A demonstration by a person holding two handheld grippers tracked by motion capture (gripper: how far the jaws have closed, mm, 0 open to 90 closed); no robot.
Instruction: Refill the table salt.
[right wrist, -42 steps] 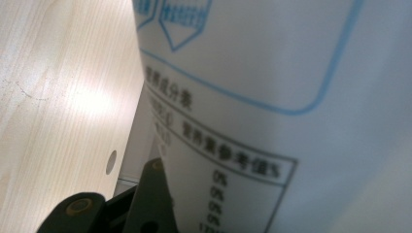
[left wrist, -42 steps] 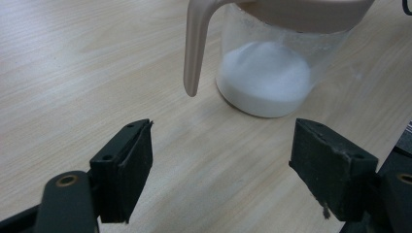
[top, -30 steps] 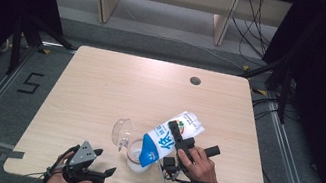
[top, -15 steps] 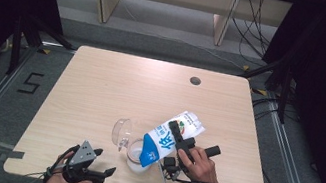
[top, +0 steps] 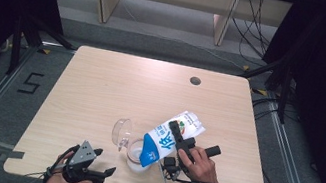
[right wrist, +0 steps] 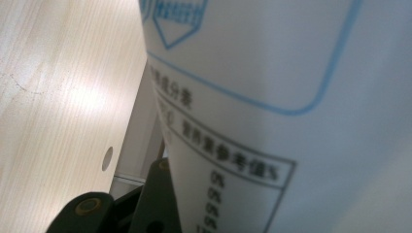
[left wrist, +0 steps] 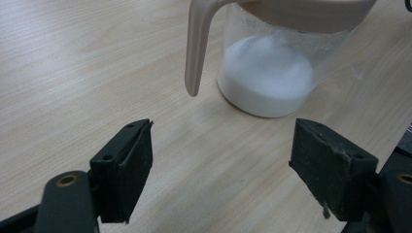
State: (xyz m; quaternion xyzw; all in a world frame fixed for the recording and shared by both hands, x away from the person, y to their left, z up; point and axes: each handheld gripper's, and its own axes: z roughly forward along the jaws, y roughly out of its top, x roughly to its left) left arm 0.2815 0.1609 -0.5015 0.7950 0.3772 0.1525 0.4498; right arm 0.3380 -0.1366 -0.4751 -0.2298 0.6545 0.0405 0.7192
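Wooden table (top: 100,90) | hinged lid (top: 119,131) beside jug (top: 135,155) | carton (top: 168,138) tilted over jug

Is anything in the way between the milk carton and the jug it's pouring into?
Nothing visible is. The carton, held tipped by the right hand-held gripper, has its low end right over the open jug. The jug's lid is flipped up to the side, clear of the opening.

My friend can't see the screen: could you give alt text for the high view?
A hand-held right gripper tips a blue-and-white carton over a clear jug holding white liquid, near the front of a pale wooden table. The left gripper rests open at the front edge.
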